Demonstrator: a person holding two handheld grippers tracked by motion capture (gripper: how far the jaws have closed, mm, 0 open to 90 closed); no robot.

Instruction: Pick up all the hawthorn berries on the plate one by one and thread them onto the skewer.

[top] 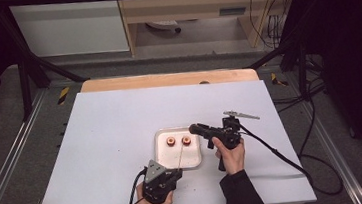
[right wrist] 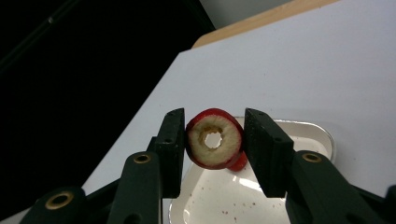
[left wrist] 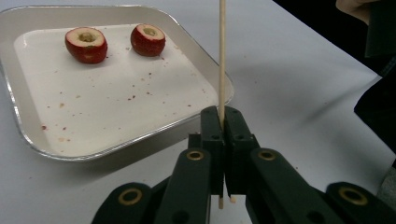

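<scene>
Left gripper view puts our nearest thing at the bottom centre: the left gripper, jaws pressed together on a thin wooden skewer that rises straight up the frame past the tray's right edge. Beyond it, at the upper left, two cored red fruits sit on the tray. In the right gripper view we see the right gripper pinching a third cored fruit above the tray, its bored hole facing us. What matters next, we judge, is alignment — in the high view the skewer runs from the lower centre up toward the held fruit's side, so its tip must meet that hole along the core's axis.
</scene>
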